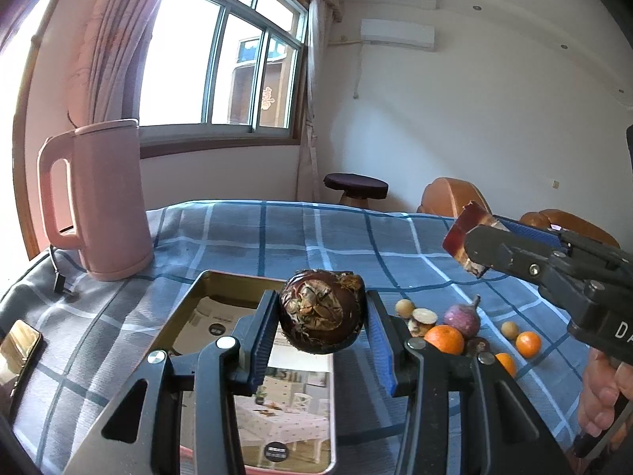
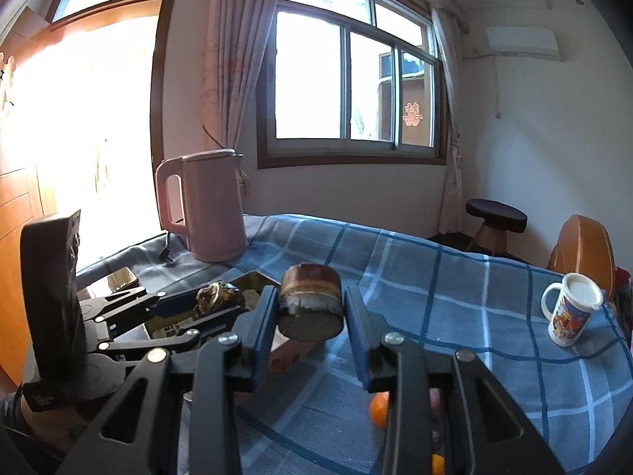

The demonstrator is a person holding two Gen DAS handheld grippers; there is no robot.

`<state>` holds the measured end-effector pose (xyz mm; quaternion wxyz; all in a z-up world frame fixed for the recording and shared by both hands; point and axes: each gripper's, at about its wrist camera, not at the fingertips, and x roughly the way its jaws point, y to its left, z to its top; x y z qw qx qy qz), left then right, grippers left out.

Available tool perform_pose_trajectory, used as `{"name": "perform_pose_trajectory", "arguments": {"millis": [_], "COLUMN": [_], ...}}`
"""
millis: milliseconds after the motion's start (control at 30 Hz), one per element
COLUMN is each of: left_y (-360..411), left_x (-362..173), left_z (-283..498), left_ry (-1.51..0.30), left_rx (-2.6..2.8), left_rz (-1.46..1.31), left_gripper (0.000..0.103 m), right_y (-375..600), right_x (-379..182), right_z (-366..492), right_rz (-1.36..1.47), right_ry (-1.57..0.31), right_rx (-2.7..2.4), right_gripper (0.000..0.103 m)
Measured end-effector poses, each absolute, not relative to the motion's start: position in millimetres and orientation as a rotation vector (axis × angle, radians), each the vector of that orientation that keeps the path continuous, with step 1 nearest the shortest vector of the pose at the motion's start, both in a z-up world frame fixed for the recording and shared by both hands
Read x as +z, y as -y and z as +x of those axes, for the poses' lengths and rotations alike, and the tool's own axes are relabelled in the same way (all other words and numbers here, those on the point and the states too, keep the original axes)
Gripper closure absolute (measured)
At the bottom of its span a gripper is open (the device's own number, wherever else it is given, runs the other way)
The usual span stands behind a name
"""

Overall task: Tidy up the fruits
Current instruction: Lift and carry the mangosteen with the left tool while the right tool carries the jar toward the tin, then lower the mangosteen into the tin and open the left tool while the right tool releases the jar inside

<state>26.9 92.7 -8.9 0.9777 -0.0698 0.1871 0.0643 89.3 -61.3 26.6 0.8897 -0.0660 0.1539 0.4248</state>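
My left gripper (image 1: pixel 322 328) is shut on a dark brown water chestnut (image 1: pixel 321 310) and holds it above the far end of a shiny metal tray (image 1: pixel 205 289). My right gripper (image 2: pixel 310 308) is shut on a short sugarcane piece (image 2: pixel 311 301), held above the blue checked cloth; it shows in the left wrist view (image 1: pixel 469 237) at the right. Several small fruits lie on the cloth right of the tray: an orange (image 1: pixel 445 338), a purple fruit (image 1: pixel 462 316), a longan (image 1: pixel 404 308) and small oranges (image 1: pixel 528 343). The left gripper and its chestnut (image 2: pixel 215 297) show in the right wrist view.
A pink kettle (image 1: pixel 99 202) stands at the table's far left with its cord. A phone (image 1: pixel 18 350) lies at the left edge. A printed mug (image 2: pixel 571 308) stands at the right. A stool (image 1: pixel 356 188) and orange chairs (image 1: pixel 451 196) are beyond the table.
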Motion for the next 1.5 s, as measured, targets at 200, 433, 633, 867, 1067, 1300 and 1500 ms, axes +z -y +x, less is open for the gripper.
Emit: {"name": "perform_pose_trajectory", "arguments": {"millis": [200,433,633,867,1067,1300,1500], "left_y": [-105.0,-118.1,-128.8,-141.0,-149.5,-159.1,-165.1], "left_x": [-10.8,-13.9,-16.5,-20.4,-25.0,-33.7,-39.8], "left_z": [26.6,28.6,29.9,33.1,36.6,45.3,49.2], "left_ry": [-0.388,-0.404,-0.416,-0.438,-0.462,-0.51,-0.535], "left_rx": [0.152,0.176,0.197,0.225,0.244,0.266,0.281], "left_rz": [-0.143,-0.148,-0.143,-0.137,-0.13,-0.114,-0.108], "left_gripper": [0.058,0.058,0.058,0.058,0.058,0.058,0.058], "right_y": [45.5,29.2,16.6,3.9,-6.5,-20.6,-33.0], "right_x": [28.6,27.6,24.5,19.1,14.1,4.4,-6.7], "right_z": [87.2,88.1,90.3,92.7,94.8,100.0,104.4], "right_rz": [-0.154,-0.173,-0.189,-0.203,-0.212,-0.221,-0.232], "right_ry": [-0.318,-0.322,-0.331,-0.344,-0.357,-0.379,-0.406], "right_rx": [0.902,0.921,0.935,0.949,0.957,0.965,0.968], "right_gripper": [0.066,0.066,0.066,0.066,0.066,0.066,0.066]}}
